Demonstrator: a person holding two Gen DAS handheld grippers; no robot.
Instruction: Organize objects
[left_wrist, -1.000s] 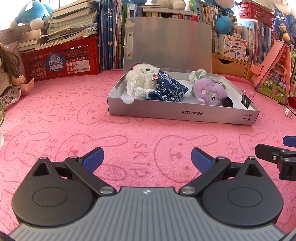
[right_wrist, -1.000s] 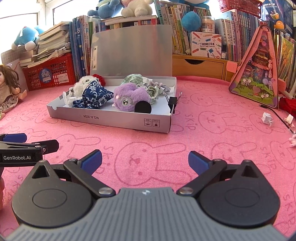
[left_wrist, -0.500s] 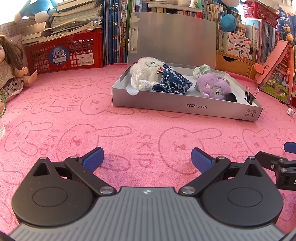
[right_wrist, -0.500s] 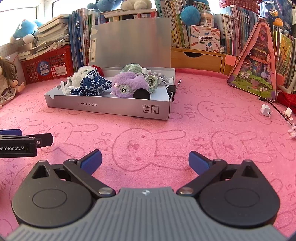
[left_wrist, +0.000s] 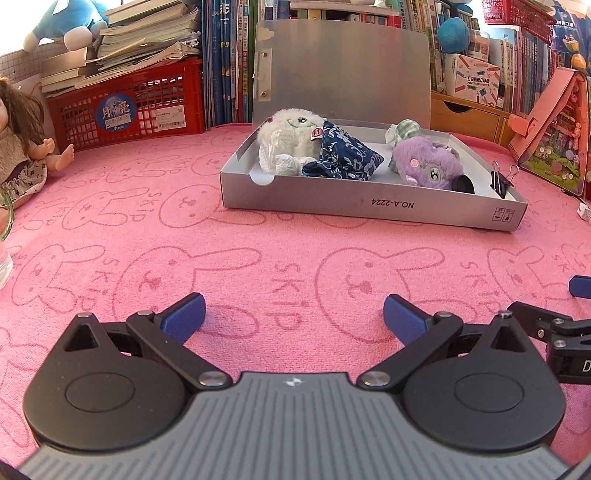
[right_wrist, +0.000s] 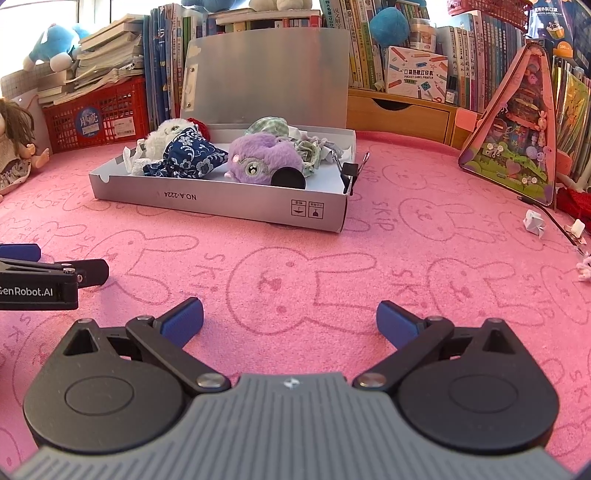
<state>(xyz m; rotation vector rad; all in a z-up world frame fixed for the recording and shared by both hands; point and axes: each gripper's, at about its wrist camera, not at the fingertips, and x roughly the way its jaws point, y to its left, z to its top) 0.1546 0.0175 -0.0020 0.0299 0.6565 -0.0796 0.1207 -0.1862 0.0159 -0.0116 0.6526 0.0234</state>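
Your left gripper (left_wrist: 294, 318) stands with its blue-padded fingers spread wide and nothing between them, low over the pink rabbit-print cloth (left_wrist: 258, 251). Your right gripper (right_wrist: 289, 318) is likewise spread wide and empty.

The shallow grey cardboard box with its lid raised (left_wrist: 373, 205) lies ahead of both claws, well apart from the fingertips, toward the far edge of the cloth. In it, from its left end: a white fluffy plush toy (left_wrist: 286, 138), a dark blue patterned cloth pouch (left_wrist: 341, 157) touching it, a purple furry plush toy (left_wrist: 424, 162), and a black disc (left_wrist: 466, 184) just beside that.

A black binder clip (left_wrist: 500, 182) sits on the box's right end wall.

The right wrist view alone shows you crumpled green checked fabric (right_wrist: 308, 147) behind the purple toy, and a small folded white paper piece (right_wrist: 535, 226) on the cloth near its right edge.

The left wrist view alone shows a clear glass rim (left_wrist: 5, 221) at the cloth's left edge. A long-haired doll (left_wrist: 20, 140) sits by the red plastic crate (left_wrist: 125, 107).
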